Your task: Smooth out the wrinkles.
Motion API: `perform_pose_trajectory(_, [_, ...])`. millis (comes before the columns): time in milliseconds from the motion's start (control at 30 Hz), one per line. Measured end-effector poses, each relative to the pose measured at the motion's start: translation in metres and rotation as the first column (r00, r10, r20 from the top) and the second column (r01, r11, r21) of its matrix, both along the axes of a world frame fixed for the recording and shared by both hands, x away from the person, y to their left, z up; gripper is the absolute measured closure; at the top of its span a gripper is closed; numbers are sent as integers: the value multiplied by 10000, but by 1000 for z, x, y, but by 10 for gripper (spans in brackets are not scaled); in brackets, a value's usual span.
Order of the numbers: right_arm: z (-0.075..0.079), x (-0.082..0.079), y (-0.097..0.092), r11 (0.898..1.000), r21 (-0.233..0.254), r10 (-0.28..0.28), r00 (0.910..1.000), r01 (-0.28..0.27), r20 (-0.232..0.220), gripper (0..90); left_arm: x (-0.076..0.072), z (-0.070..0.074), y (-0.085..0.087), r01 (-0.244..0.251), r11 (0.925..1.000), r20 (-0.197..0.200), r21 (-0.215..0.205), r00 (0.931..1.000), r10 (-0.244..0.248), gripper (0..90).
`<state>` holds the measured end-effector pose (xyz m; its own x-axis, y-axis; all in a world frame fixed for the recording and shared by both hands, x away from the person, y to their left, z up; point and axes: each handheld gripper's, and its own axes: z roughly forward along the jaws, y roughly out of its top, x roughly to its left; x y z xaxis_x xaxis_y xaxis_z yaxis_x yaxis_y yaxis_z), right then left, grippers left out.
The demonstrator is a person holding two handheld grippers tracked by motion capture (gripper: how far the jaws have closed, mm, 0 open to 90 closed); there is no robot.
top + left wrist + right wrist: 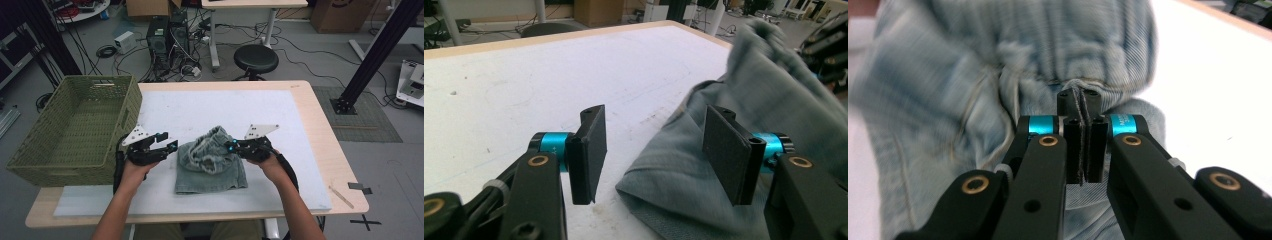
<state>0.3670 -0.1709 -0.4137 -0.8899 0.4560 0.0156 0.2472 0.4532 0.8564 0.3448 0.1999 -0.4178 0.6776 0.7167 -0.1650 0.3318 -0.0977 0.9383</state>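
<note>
Near the middle of the worktop lie the denim shorts, waistband lifted; the right claw pinches that band at its right side; the left claw stands spread just left of the shorts, gripping nothing, the cloth's near edge lying between its pads.

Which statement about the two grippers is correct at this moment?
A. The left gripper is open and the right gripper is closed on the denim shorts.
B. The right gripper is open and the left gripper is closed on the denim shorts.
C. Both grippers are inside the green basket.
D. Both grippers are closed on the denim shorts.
A: the left gripper has its jaws apart, pressing nothing, while the right gripper pinches an edge of the denim shorts.
</note>
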Motion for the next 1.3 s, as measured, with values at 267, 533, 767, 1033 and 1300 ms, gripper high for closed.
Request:
perform_pose_trajectory(267, [-4,-16,-15,9972,728,201,9988,-168,-449,719,2,0,-5,83,9999,-16,91,10000,-83,422])
perform_pose_trajectory(533, [28,-6,-24,9678,1991,-1480,9879,1542,-455,597,4,-1,-11,145,9999,130,70,9998,-146,371])
perform_pose_trajectory(767, [34,-3,8,9863,1433,-721,9950,815,-698,672,6,-2,-9,23,10000,45,0,10000,-23,314])
perform_pose_trajectory(1033, [6,-17,10,9957,-196,870,9859,-907,-1430,718,5,-2,-12,121,9999,37,48,9999,-121,301])
perform_pose_trajectory(1300, [-16,-31,19,9868,-1236,926,9907,-1048,-1000,720,4,-2,-20,269,9996,60,81,9996,-270,301])
